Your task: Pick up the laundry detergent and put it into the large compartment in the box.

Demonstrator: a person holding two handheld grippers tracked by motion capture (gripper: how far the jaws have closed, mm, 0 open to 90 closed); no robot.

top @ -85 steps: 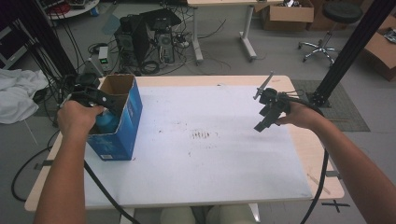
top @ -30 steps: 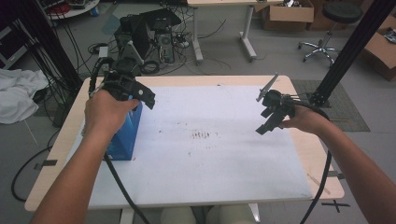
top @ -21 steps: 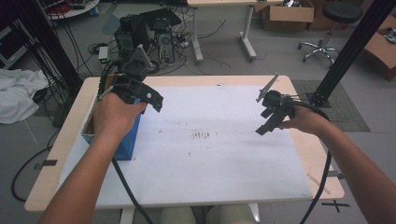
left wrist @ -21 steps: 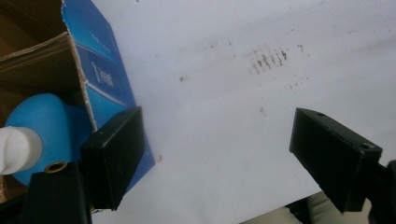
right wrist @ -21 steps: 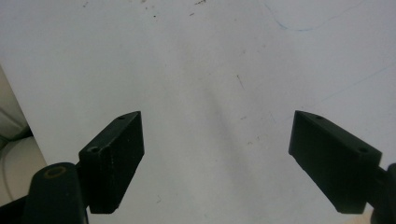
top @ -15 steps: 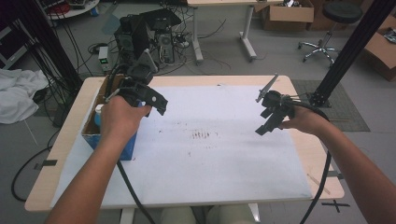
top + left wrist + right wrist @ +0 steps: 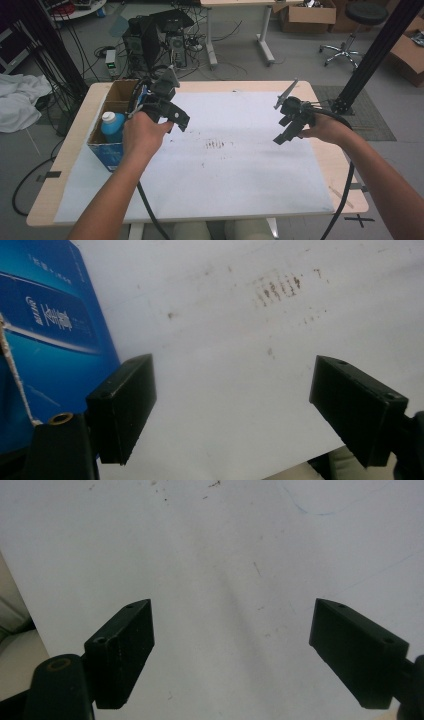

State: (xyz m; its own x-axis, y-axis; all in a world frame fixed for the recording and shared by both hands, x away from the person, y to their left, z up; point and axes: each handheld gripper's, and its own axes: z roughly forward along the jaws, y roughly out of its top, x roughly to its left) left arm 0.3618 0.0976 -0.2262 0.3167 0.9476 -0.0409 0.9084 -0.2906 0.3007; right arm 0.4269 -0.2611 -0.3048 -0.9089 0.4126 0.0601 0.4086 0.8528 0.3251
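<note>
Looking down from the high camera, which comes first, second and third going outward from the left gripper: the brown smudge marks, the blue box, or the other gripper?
From the left gripper:
1. Blue box, just left of it at the table's left edge.
2. Brown smudge marks, mid-table on the white sheet.
3. Right gripper, far right.

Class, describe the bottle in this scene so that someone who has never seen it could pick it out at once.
Start at the white-covered table and go to its left edge, where an open blue cardboard box stands. The bottle stands upright in the box's near compartment, just left of the left hand. It is blue with a white cap, unlike the brown cardboard around it.
</note>
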